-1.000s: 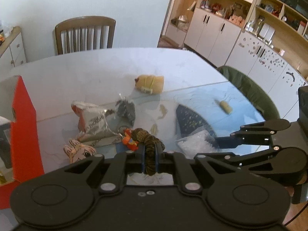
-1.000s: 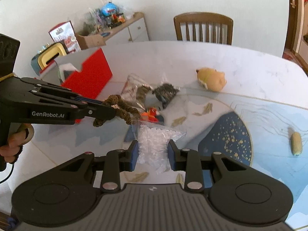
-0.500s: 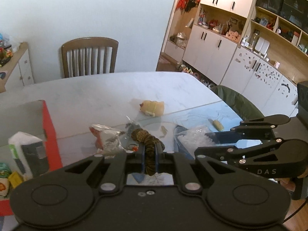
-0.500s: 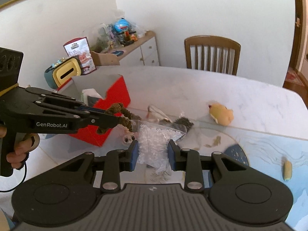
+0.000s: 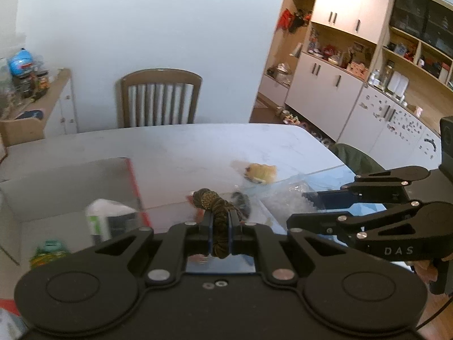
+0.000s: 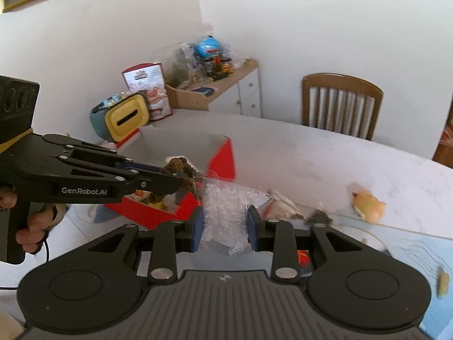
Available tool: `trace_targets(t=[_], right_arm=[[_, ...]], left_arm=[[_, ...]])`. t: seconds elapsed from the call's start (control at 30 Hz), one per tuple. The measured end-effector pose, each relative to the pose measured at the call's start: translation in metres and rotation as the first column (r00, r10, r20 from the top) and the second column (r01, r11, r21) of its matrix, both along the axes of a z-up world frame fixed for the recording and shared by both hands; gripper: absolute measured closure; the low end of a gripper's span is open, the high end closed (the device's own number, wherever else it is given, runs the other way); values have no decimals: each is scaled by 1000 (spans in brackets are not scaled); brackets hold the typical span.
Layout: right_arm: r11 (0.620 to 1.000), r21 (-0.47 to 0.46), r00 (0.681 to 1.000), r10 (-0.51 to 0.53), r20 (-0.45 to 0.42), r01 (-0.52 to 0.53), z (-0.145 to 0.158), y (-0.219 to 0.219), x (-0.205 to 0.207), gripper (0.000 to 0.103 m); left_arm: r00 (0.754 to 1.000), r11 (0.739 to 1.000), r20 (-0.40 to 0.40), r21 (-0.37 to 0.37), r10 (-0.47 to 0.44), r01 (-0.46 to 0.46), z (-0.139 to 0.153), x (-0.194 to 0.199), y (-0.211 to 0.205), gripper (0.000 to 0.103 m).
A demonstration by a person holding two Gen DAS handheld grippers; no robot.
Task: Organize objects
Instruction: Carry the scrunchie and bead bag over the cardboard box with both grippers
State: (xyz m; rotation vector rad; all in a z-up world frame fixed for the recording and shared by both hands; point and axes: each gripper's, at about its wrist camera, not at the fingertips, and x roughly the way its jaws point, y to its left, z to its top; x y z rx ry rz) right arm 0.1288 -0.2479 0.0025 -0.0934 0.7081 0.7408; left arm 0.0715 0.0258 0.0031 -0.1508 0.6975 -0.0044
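My left gripper (image 5: 220, 221) is shut on a brown patterned toy snake (image 5: 208, 198), held in the air just right of the open red box (image 5: 133, 181). The right wrist view shows that left gripper (image 6: 175, 182) with the snake (image 6: 181, 167) over the red box (image 6: 223, 158). My right gripper (image 6: 224, 221) is shut on a clear bag of white pellets (image 6: 226, 198), also lifted, beside the box's near corner. The left wrist view has the right gripper (image 5: 297, 208) and its bag (image 5: 283, 198) on the right.
On the white table lie a yellow plush (image 6: 368, 205), a dark small bag (image 6: 320, 216) and a yellow piece (image 6: 443, 283) on the blue mat. The box holds a tissue pack (image 5: 110, 221) and other items. A wooden chair (image 5: 161, 99) and a sideboard (image 6: 220, 90) stand behind.
Both grippers have risen from the table and moved left toward the red box, carrying the snake and the pellet bag. The items left on the table now lie farther away.
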Motion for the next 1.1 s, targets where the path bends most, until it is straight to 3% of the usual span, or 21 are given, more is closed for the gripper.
trace_targets(t=[0.43,0.73,1.1], right_arm=[[996,4,996,91,2,-91,2,96,2,72],[992,-27,993,119,-22,-120,-14,158,12,72],[986,-81,988,139,-67,-144,-43,223,36,72]], left_arm=[[990,990,-7,6,138,-138,5,-24,89,95],[973,973,-45,26,228,-227,-11,-24,149,95],[959,964,-101,64,264,-258,-41,-2,201,95]])
